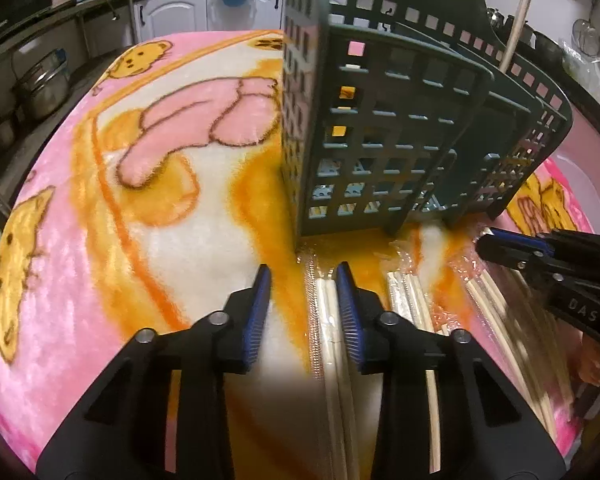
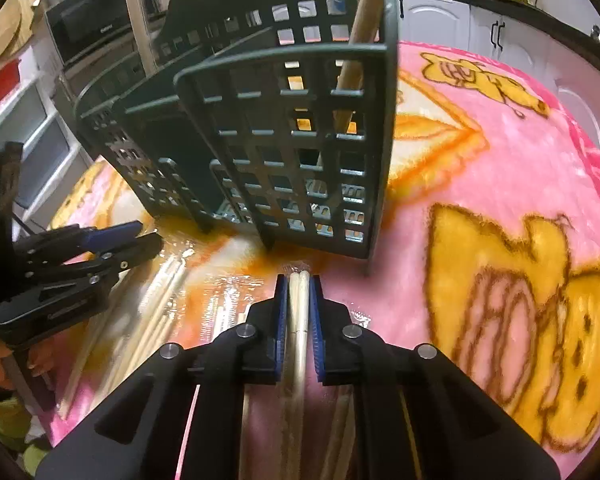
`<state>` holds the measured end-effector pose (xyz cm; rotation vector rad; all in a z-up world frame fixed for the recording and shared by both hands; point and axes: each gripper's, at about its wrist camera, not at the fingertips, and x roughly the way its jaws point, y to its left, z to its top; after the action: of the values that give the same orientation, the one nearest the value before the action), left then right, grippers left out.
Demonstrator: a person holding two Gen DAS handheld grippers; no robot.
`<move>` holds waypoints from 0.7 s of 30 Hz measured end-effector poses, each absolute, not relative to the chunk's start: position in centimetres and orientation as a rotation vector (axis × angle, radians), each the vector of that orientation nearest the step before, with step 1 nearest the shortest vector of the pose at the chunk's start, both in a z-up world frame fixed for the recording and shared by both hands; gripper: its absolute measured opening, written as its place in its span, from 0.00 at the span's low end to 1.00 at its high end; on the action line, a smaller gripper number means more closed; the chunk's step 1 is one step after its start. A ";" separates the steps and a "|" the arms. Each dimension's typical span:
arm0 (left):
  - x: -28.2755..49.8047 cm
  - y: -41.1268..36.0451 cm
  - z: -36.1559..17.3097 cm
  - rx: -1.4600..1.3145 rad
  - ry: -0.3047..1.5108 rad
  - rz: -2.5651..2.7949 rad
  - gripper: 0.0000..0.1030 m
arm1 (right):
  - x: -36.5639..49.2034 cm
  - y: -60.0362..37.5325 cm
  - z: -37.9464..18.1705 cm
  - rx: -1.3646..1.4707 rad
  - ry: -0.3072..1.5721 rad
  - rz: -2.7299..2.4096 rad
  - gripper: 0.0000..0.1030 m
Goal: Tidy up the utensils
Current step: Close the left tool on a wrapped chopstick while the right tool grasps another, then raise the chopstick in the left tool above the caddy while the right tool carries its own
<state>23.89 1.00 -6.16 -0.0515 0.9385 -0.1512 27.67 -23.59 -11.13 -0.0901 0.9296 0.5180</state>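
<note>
A dark green slotted utensil holder (image 1: 400,128) stands on the pink cartoon blanket (image 1: 140,168); it also shows in the right wrist view (image 2: 284,132), with a wooden stick (image 2: 360,40) standing in its right compartment. Several plastic-wrapped chopstick pairs (image 1: 408,300) lie in front of it. My left gripper (image 1: 303,276) is open above the blanket, with one wrapped pair (image 1: 328,320) just inside its right finger. My right gripper (image 2: 299,284) is shut on a wrapped chopstick pair (image 2: 299,320), close to the holder's base. The right gripper also appears in the left wrist view (image 1: 488,240).
White kitchen cabinets (image 1: 172,12) and steel pots (image 1: 44,88) lie beyond the table on the left. A black oven (image 2: 88,28) and glassware (image 1: 596,52) stand behind the holder. The blanket edge drops off near both sides.
</note>
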 end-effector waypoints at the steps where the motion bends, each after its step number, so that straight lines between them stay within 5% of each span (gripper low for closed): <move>1: 24.0 1.2 -6.2 -0.057 0.941 -0.151 0.19 | 27.5 -23.7 -10.9 -0.079 0.927 0.525 0.09; 6: 24.2 2.6 -6.1 -0.113 0.955 -0.161 0.05 | 26.3 -24.4 -9.5 -0.064 0.890 0.546 0.05; 21: 20.9 4.0 1.2 -0.187 0.746 -0.194 0.03 | 23.5 -24.6 -3.5 -0.006 0.737 0.616 0.05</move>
<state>20.95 4.03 1.20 -0.1867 0.7465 -0.1943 23.55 -24.55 -3.47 -0.0064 0.7367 0.6159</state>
